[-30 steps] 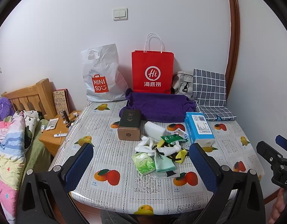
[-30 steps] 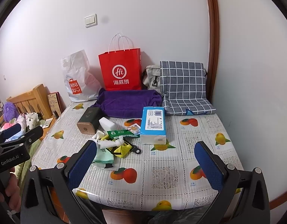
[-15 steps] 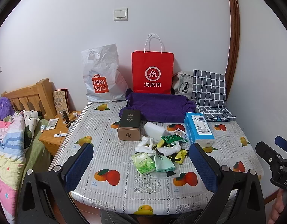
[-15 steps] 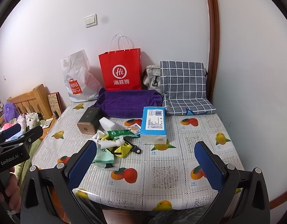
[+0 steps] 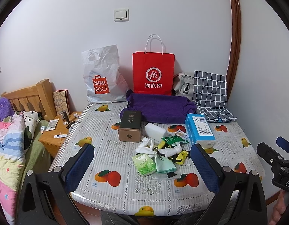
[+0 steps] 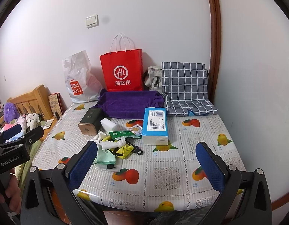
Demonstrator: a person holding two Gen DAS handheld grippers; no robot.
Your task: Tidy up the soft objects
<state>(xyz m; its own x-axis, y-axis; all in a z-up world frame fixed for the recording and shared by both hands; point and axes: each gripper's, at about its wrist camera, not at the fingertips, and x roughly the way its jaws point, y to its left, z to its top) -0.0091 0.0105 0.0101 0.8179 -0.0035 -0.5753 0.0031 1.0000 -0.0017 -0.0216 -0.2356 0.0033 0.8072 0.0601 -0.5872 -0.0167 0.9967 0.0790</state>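
Observation:
A pile of small soft things lies mid-table: white socks, a green tissue pack, a mint cloth and a yellow mesh piece. The pile also shows in the right wrist view. A blue tissue pack stands to its right, a purple towel and a checked cloth behind. My left gripper is open and empty, held before the table's front edge. My right gripper is open and empty too, at the same edge.
A dark tin box and a white block sit behind the pile. A red paper bag, a white Miniso bag and a grey bag lean on the wall. A nightstand and bed stand left.

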